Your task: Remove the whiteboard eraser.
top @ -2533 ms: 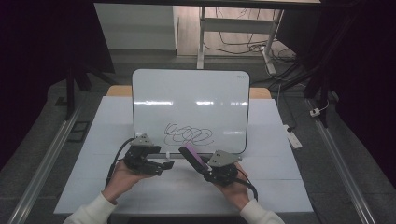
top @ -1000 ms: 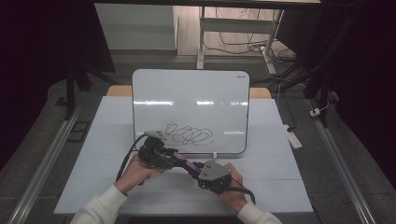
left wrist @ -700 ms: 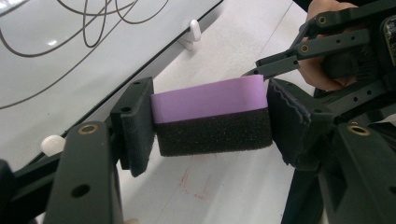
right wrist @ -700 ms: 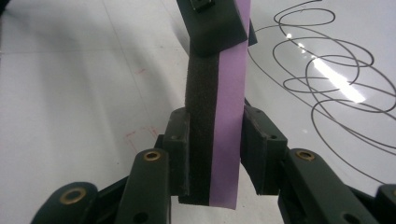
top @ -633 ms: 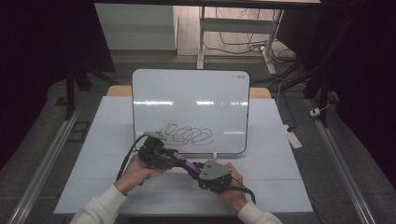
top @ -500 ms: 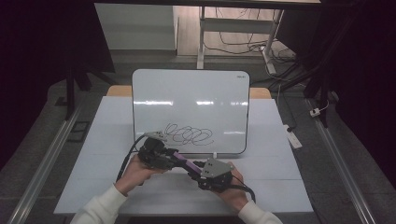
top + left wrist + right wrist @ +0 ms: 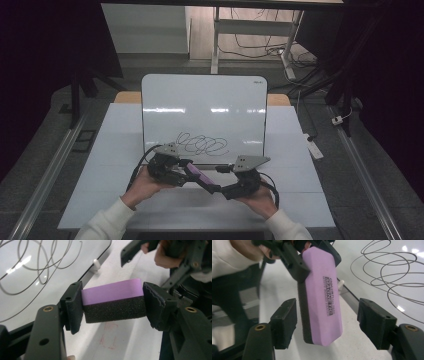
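A purple whiteboard eraser [image 7: 112, 300] with a black foam underside is clamped across its width by my left gripper [image 7: 112, 306], both pads pressing on it. In the high view the eraser [image 7: 196, 175] hangs just above the table, in front of the whiteboard [image 7: 200, 107] with its black scribble [image 7: 202, 144]. My right gripper [image 7: 327, 322] has just been opening; its jaws stand wide with the free end of the eraser [image 7: 322, 300] between them, pads clear of it. In the high view my right gripper [image 7: 220, 189] sits right of my left gripper [image 7: 184, 172].
The whiteboard leans up at the back of the white table [image 7: 300, 200]. A white power strip [image 7: 315, 148] lies at the table's right edge. Cables trail from both grippers toward the person's white sleeves [image 7: 100, 227].
My right gripper let go of the eraser, opened wide and drew back to the right. My left gripper closed on the eraser and now holds it alone.
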`<state>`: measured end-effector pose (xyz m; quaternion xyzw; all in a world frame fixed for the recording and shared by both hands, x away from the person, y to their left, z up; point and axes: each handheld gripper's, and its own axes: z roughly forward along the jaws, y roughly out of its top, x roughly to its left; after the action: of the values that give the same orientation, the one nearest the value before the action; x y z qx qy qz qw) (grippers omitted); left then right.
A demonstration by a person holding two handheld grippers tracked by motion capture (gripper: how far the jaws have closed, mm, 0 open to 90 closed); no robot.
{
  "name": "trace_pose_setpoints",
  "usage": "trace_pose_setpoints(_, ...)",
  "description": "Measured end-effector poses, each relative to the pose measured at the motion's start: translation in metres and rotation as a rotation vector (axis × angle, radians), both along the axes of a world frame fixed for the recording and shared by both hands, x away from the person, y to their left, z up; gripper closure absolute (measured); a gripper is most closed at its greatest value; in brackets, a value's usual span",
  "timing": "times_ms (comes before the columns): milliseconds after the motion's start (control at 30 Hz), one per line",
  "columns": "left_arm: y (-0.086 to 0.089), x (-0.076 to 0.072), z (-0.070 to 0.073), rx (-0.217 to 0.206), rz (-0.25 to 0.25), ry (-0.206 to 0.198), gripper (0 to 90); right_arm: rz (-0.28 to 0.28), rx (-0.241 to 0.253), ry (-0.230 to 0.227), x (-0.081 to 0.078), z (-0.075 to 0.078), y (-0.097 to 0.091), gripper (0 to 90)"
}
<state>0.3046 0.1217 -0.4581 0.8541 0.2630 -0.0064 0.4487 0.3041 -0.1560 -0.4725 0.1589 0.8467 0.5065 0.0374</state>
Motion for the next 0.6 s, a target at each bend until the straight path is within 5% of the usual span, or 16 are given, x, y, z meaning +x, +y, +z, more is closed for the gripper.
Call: trace_pose_setpoints(600,-0.011,-0.018,0.006,-0.039,-0.21,-0.123,37.2,0.196,0.012,0.237,0.01,-0.009,0.007,26.7)
